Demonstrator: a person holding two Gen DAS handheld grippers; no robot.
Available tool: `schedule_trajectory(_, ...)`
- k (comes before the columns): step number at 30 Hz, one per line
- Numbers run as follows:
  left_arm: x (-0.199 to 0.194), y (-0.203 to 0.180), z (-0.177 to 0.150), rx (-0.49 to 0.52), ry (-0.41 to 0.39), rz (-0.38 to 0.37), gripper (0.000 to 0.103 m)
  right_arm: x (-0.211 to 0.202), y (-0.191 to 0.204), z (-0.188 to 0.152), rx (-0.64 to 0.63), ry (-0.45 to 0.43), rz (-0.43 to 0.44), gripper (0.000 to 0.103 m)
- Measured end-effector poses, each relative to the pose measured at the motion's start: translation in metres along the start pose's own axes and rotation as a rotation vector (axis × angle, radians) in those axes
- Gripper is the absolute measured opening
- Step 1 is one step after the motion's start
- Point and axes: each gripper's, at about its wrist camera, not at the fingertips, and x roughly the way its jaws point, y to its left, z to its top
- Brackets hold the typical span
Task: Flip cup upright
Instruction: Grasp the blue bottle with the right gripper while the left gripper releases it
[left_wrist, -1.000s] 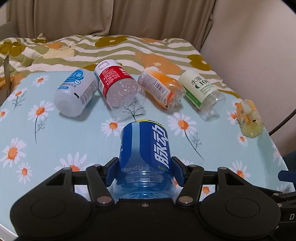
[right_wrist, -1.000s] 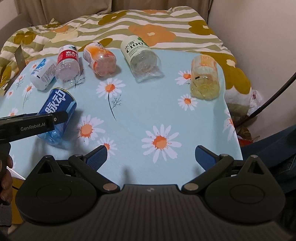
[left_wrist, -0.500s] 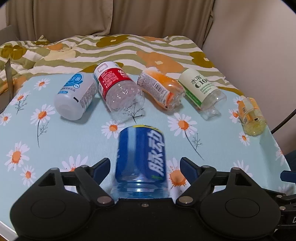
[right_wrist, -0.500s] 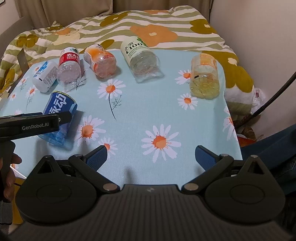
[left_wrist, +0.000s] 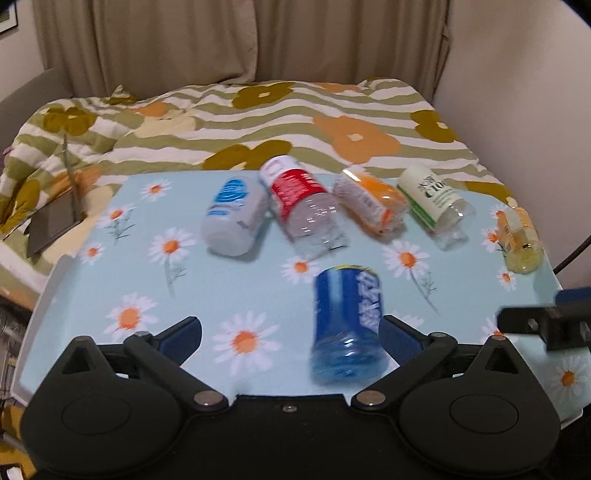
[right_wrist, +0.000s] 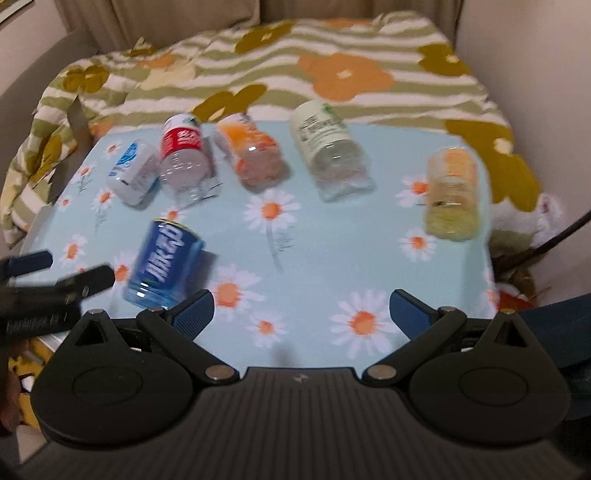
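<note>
A blue-labelled cut-bottle cup (left_wrist: 347, 325) lies on its side on the daisy-print table; it also shows in the right wrist view (right_wrist: 166, 266). My left gripper (left_wrist: 290, 338) is open and empty, drawn back, with the blue cup near its right finger (left_wrist: 400, 338). My right gripper (right_wrist: 301, 312) is open and empty over the table's front part, to the right of the blue cup. The left gripper's body (right_wrist: 40, 295) shows at the left edge of the right wrist view.
Several more cups lie on their sides in a row behind: white-blue (left_wrist: 234, 214), red (left_wrist: 303, 206), orange (left_wrist: 371, 205), white-green (left_wrist: 434, 205), yellow (left_wrist: 519, 240). The table's edges (left_wrist: 40, 295) are near. A striped floral blanket (left_wrist: 295, 118) lies beyond.
My left gripper opened and let go of the blue cup, then drew back and to the left. The cup lies on the table. The right gripper moved slightly; both views are blurred.
</note>
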Motion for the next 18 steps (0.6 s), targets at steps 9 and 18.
schedule_trajectory(9, -0.026, 0.047, -0.021, -0.07, 0.0, 0.013, 0.103, 0.055, 0.042, 0.049, 0.094, 0.205, 0.22, 0.103)
schedule_trajectory(18, -0.033, 0.092, -0.039, -0.164, 0.024, 0.021, 0.103, 0.11, 0.063, 0.072, 0.197, 0.287, 0.224, 0.103)
